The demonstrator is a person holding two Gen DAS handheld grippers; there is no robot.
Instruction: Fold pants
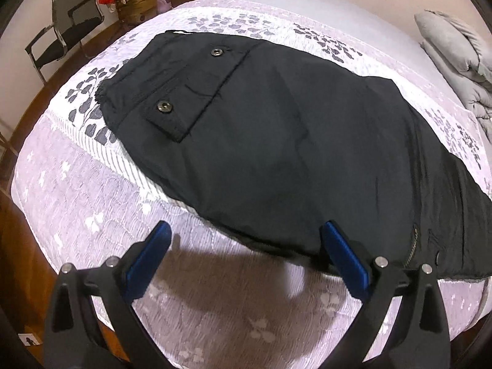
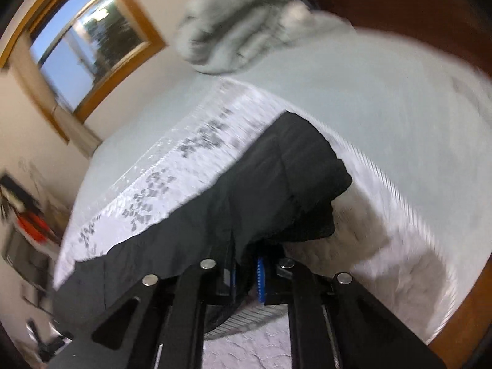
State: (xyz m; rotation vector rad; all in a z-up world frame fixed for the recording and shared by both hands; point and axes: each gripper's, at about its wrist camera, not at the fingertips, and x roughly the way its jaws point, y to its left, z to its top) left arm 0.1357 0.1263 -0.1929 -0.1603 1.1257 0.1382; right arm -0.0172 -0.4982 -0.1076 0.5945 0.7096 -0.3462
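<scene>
Black pants lie flat on the patterned bed cover, waistband at the far left with a flap pocket and two metal snaps. My left gripper is open and empty, its blue pads just above the near edge of the pants. In the right wrist view, my right gripper is shut on the black pants, holding a fold of the fabric lifted off the bed; the far part of the leg hangs folded over. That view is motion-blurred.
The bed has a white and lilac leaf-patterned cover. A grey folded blanket lies at the far right of the bed. A black chair and a basket stand on the floor beyond. A window is on the wall.
</scene>
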